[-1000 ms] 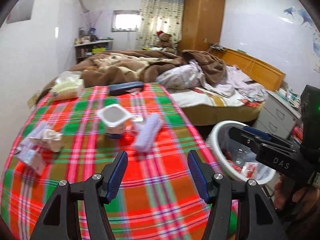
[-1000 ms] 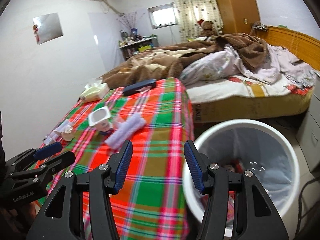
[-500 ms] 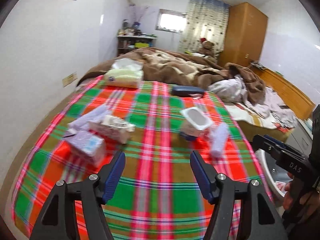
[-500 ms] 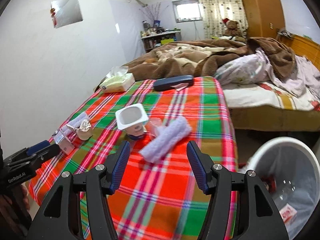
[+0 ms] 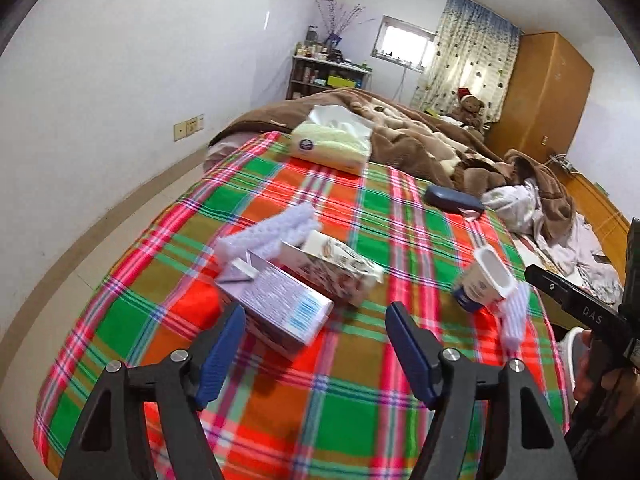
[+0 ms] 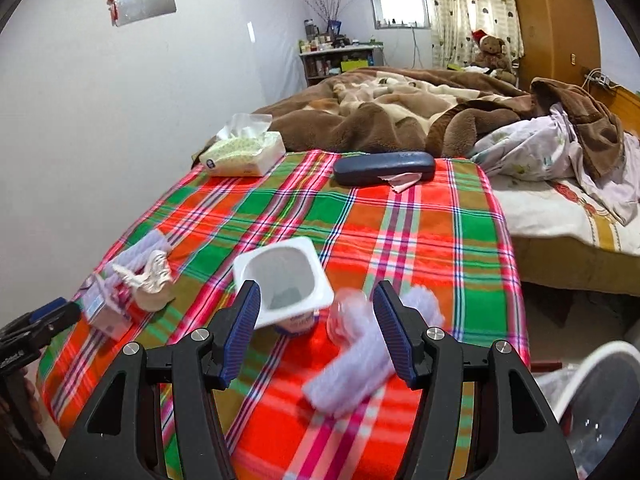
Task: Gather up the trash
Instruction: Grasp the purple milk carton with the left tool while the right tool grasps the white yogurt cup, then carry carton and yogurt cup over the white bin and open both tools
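**A:** Lining up on two bits of trash at once, looks like. Your left gripper (image 5: 312, 332) has its jaws spread wide with nothing in them, right over the pale lilac carton (image 5: 276, 304) near the left edge of the plaid tabletop (image 5: 400, 216). Your right gripper (image 6: 316, 320) is spread and empty too, framing the white yogurt cup (image 6: 286, 280) near the front right corner.

**B:** Which one first?

**A:** I'd go cup. It's standing upright with a flared rim, so drop your fingers around the body below the rim and squeeze gently; it looks thin and will probably crush or squirt out. The clear lid thing (image 6: 346, 314) and the fuzzy lilac roll (image 6: 360, 364) sit just beside it, so come straight down or you'll knock them around.

**B:** And the carton?

**A:** It leans on the printed box (image 5: 340, 268), so pinch across its narrow side, not the long one. The white bin (image 6: 600, 396) sits past the right edge, low down. Leave the tissue pack (image 6: 244, 152) and glasses case (image 6: 384, 166) at the far edge alone.
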